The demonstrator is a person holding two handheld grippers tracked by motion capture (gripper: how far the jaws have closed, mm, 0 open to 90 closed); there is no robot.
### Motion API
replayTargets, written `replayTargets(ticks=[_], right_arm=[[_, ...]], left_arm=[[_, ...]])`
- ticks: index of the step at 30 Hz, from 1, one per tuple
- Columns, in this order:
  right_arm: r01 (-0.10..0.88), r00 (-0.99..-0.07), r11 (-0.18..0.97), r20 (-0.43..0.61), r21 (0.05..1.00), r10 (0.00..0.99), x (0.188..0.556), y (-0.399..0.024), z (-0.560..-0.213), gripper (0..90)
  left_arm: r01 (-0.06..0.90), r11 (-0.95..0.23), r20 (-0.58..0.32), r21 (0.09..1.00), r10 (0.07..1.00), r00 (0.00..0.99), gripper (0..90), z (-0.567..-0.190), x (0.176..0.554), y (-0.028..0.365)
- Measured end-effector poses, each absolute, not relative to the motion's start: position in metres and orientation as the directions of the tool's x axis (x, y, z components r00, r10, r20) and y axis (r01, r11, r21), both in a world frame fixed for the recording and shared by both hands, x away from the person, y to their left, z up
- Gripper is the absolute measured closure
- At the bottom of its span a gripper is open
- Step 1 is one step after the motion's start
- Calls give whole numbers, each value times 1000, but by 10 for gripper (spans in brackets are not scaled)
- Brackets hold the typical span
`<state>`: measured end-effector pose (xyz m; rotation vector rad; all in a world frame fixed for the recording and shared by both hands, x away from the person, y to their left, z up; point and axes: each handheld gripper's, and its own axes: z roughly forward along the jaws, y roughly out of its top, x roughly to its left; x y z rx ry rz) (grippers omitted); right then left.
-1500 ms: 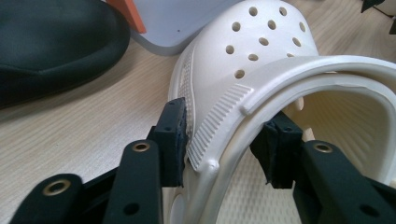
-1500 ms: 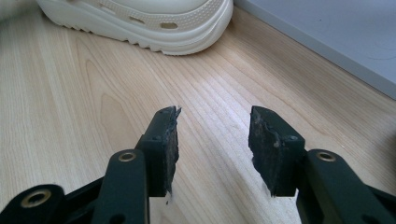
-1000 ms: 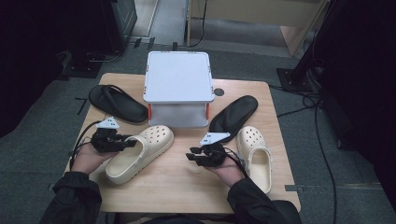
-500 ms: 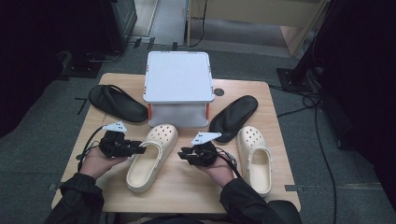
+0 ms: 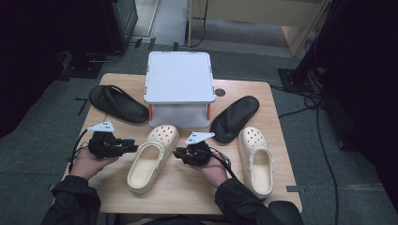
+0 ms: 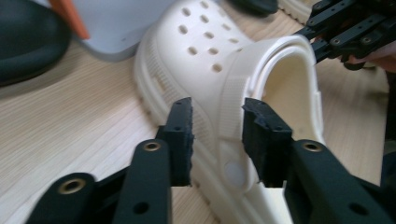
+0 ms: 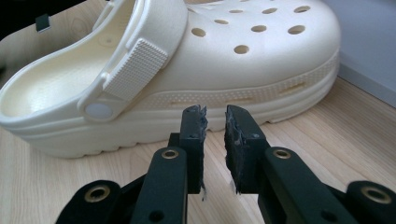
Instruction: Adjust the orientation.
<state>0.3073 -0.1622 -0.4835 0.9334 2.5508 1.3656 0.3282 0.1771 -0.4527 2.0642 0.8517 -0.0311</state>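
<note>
Where both tongs flank it, cream clog [image 5: 151, 158], ungripped.

A light wooden table [image 5: 281, 187] stands on grey carpet [image 5: 37, 187]; black cables [image 5: 324, 140] trail right, dark equipment surrounds, pale wooden furniture [image 5: 263, 14] behind

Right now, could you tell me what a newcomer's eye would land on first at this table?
Probably the cream clog near the table's front, flanked by the left claw and right claw, neither gripping it. Behind it stands a white lidded box, with a black sandal on each side and a second cream clog at the right.
</note>
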Motion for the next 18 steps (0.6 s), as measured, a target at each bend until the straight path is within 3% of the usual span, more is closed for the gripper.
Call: replayTargets(ticks=[18], right_arm=[[485,-813,412,223,771,538,314,-144,-487,763]], left_arm=[[619,-390,-376,682,539,754,743,-474,327,173]])
